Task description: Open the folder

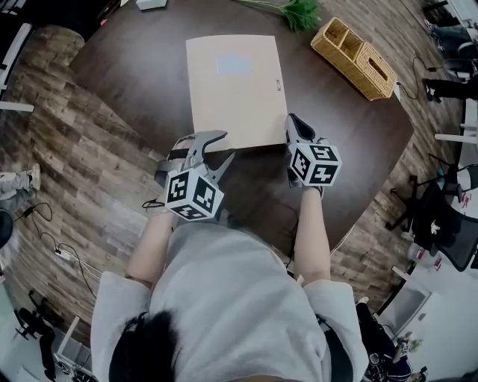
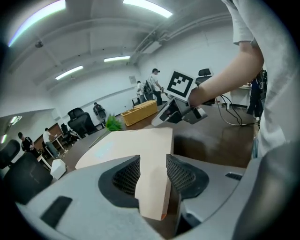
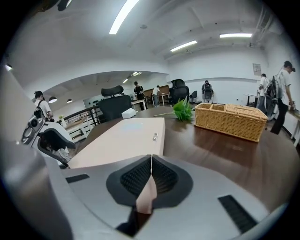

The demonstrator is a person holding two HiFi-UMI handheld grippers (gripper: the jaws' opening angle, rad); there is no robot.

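Fingers (image 2: 180, 176) of left gripper (image 2: 153, 171) stand apart, near-left corner of the one beige folder (image 1: 235, 89) between them. Right gripper (image 3: 151, 177): fingers pinched on the folder's near-right edge. Folder lies on dark desk (image 1: 134, 74). One wicker basket (image 1: 355, 56), one green sprig (image 1: 299, 11).

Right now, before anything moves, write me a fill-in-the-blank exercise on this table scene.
The folder lies flat on the table, its cover ___.
The jaws of the left gripper stand ___ round one near corner.
The right gripper is ___ on the other near corner.
The wicker ___ stands near the plant.
Missing: closed; open; shut; basket.
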